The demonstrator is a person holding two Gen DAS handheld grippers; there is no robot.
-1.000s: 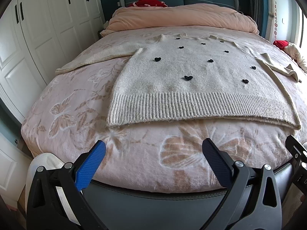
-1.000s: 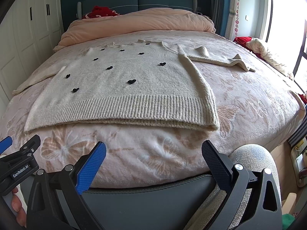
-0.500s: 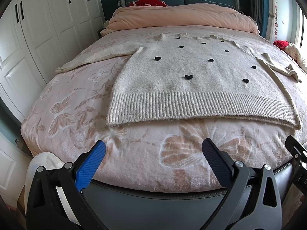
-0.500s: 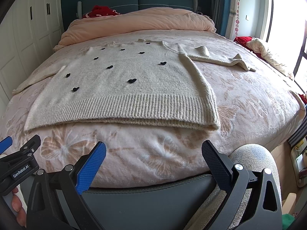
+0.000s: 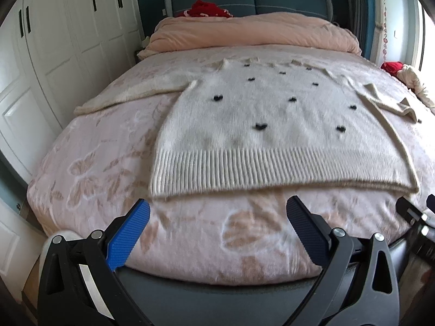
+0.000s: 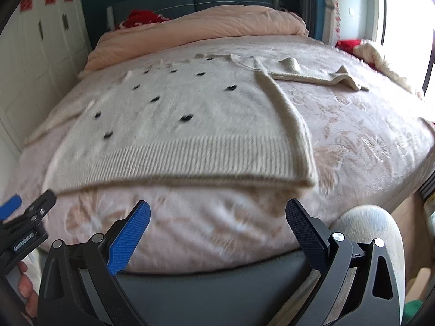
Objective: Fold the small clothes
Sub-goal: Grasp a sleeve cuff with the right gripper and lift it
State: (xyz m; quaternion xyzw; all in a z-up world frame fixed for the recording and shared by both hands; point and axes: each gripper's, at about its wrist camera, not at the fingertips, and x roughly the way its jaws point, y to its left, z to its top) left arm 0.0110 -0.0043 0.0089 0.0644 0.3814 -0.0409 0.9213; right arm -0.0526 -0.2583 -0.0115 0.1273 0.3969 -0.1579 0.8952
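A cream knit sweater (image 5: pixel 272 125) with small black hearts lies flat on the bed, ribbed hem toward me, sleeves spread left and right. It also shows in the right wrist view (image 6: pixel 176 125), with its right sleeve (image 6: pixel 312 74) lying out to the side. My left gripper (image 5: pixel 217 217) is open and empty, hovering at the foot of the bed just short of the hem. My right gripper (image 6: pixel 217 217) is open and empty, also just short of the hem, near its right corner (image 6: pixel 304 174).
The bed has a pink floral cover (image 5: pixel 95 168) and a peach duvet (image 5: pixel 252 32) at the head. White wardrobes (image 5: pixel 54 54) stand to the left. A red item (image 5: pixel 206 9) lies by the headboard. A pale knee (image 6: pixel 375 231) is at the right.
Both grippers have moved forward toward the sweater's hem; the right one has also tilted. The sweater has not moved. Both stay open.
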